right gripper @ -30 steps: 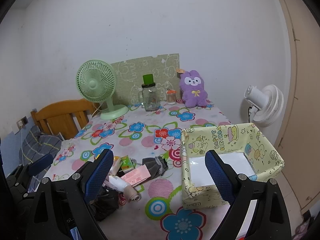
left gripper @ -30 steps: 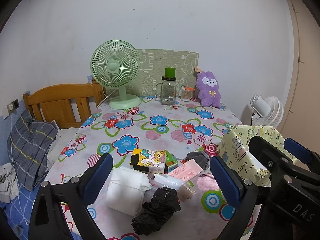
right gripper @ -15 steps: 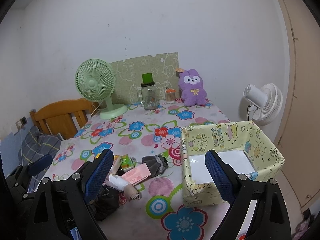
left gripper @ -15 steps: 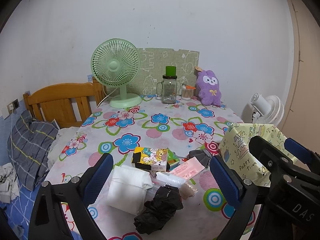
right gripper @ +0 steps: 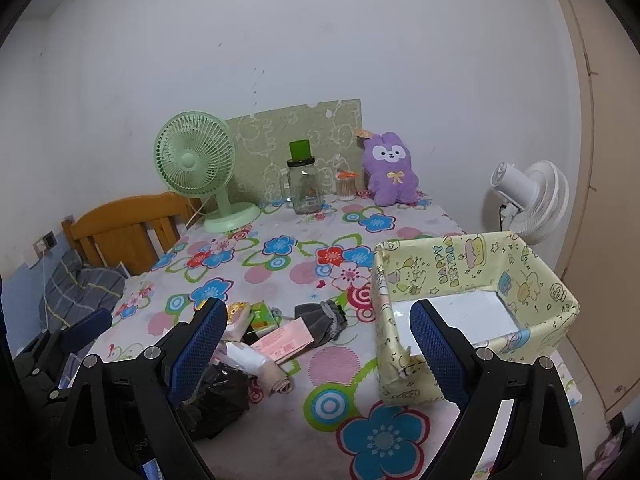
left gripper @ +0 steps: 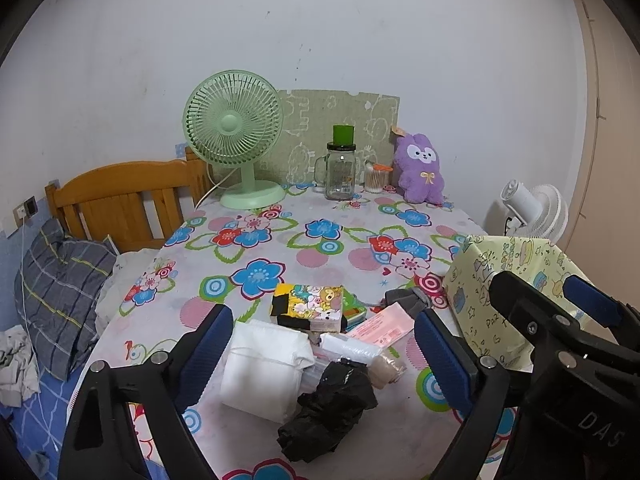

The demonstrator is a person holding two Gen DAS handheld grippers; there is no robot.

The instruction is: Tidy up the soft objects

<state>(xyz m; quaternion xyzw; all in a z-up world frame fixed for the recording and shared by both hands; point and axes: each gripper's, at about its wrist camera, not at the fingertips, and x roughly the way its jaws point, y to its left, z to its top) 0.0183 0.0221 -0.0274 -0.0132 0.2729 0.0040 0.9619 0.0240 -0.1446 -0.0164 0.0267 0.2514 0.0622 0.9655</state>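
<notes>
A heap of soft things lies near the front of the flowered table: a white wad (left gripper: 266,368), a black bag (left gripper: 332,404), a cartoon tissue pack (left gripper: 310,304), a pink pack (left gripper: 380,326), a grey cloth (left gripper: 408,300) and a beige roll (right gripper: 276,380). A yellow paper box (right gripper: 472,308) stands open and holds nothing at the right. My left gripper (left gripper: 324,344) is open and empty above the heap. My right gripper (right gripper: 316,336) is open and empty between the heap and the box. A purple plush (left gripper: 420,170) sits at the back.
A green fan (left gripper: 236,140), a glass jar (left gripper: 340,172) and a small toothpick pot (left gripper: 376,178) stand at the table's back by the wall. A wooden headboard (left gripper: 120,192) and bedding are at the left. A white fan (right gripper: 528,196) stands beyond the right edge.
Both grippers have drifted slightly back and up from the table; the scene sits a little lower in both views. Nothing on the table has moved.
</notes>
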